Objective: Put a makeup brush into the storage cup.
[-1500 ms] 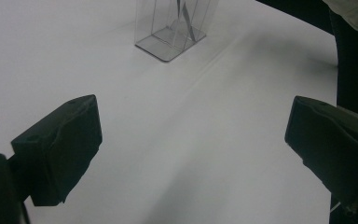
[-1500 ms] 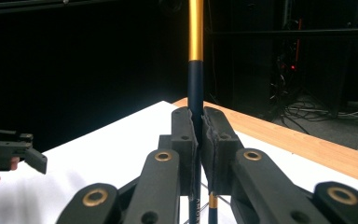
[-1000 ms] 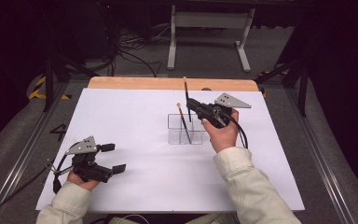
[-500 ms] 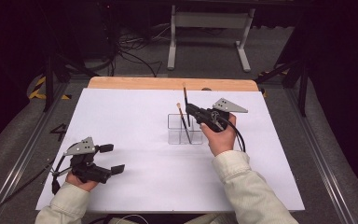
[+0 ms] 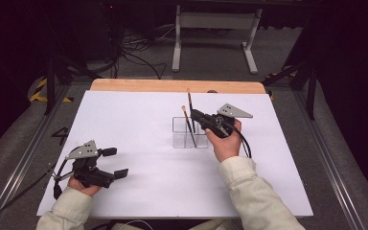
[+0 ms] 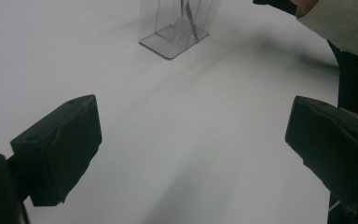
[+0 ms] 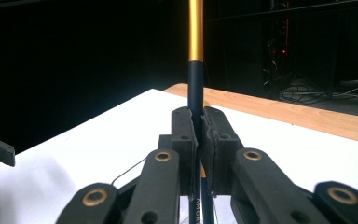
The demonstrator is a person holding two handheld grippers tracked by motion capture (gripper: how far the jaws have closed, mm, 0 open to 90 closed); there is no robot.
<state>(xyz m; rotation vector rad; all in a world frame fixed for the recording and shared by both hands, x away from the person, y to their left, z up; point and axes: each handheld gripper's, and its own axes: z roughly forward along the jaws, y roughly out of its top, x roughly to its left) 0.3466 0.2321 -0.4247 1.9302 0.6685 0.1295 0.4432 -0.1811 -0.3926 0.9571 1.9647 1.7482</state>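
Observation:
A clear plastic holder [image 5: 182, 139] stands mid-table, also seen in the left gripper view [image 6: 168, 32]. A thin brush with a pale tip [image 5: 184, 109] leans inside it. My right gripper [image 5: 196, 116] hovers at the holder's right rim, shut on a dark-handled brush [image 5: 189, 98] held nearly upright, whose lower end dips into the holder. In the right gripper view the pads [image 7: 182, 135] pinch the dark blue handle [image 7: 196, 88] below its gold ferrule. My left gripper [image 5: 117, 163] rests near the front left of the table, its jaws wide open with nothing between them [image 6: 191, 149].
The white table top [image 5: 139, 120] has a wooden strip [image 5: 172, 86] along its far edge. Beyond it lie a metal stand [image 5: 215, 28] and cables on the floor. A pale sleeve [image 6: 340, 23] reaches in toward the holder.
The right gripper with its brush has sunk slightly toward the holder. The left gripper has stayed put.

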